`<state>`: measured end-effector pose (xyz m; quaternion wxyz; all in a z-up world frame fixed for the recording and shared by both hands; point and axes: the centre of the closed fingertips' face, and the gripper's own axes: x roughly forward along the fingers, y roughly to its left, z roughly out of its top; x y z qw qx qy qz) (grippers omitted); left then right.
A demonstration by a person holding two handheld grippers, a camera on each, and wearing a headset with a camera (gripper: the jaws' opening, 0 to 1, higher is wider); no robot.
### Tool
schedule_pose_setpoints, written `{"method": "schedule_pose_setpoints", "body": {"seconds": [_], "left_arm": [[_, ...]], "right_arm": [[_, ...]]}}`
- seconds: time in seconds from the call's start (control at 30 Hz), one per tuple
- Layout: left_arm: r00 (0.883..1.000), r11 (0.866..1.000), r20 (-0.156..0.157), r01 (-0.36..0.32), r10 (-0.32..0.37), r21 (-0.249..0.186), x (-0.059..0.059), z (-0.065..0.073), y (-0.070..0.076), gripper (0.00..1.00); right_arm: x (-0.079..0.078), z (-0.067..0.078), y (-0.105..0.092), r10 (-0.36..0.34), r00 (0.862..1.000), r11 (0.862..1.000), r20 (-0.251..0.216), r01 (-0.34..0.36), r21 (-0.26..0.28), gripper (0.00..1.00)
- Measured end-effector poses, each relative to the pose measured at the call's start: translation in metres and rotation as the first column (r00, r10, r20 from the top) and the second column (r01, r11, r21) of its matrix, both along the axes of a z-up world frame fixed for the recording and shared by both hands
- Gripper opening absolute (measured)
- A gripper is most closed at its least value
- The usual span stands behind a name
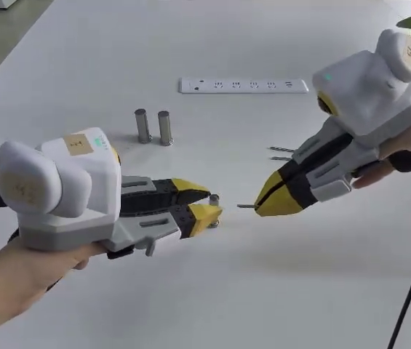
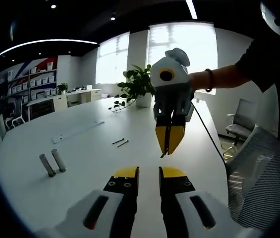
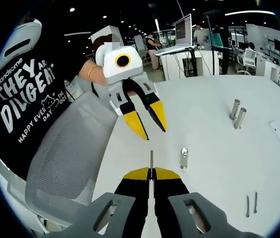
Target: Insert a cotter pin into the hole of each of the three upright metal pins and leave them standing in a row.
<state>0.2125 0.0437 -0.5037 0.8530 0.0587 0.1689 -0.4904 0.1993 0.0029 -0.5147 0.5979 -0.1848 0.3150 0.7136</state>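
L gripper (image 1: 205, 203), closest to you, hangs w/ jaws released and nothing in them. The cotter pin (image 1: 246, 206) is clenched in R gripper (image 1: 260, 206). Its shaft pokes straight out past the tips and aims at the near metal pin (image 1: 214, 198), w/ a small gap between them. That near metal pin stands upright on the table (image 1: 212, 291) just off the L tips; can't tell if it's between them or just in front.

Step in hand, I'd say, is threading this cotter pin. To do it well:
- Clamp the near metal pin w/ L gripper first so it can't tip or spin.
- Keep the cotter pin level w/ the hole and feed it slowly along its own axis.
- The hole is too small to make out here, so line up via the R gripper view.

The two other metal pins (image 1: 153, 126) stand side by side, well behind the near metal pin and to its left. The spare cotter pins (image 1: 281, 153) lie flat behind it to the right. The power strip (image 1: 243, 86) is farther back yet.
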Motion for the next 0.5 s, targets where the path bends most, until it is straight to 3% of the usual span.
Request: {"method": "schedule_pose_setpoints", "body": {"seconds": [0.2,0.5], "left_arm": [[0.997,0.997,-0.014,-0.073,0.073,0.026,0.015,-0.023,0.004,0.18],[0.991,0.989,-0.037,-0.125,0.128,0.077,0.029,-0.052,0.004,0.18]], "right_arm": [[0.012,-0.013,0.001,-0.027,1.000,0.999,0.010,0.027,-0.017,0.00],[0.024,-0.030,0.001,-0.035,0.999,0.999,0.011,0.035,-0.041,0.00]]}}
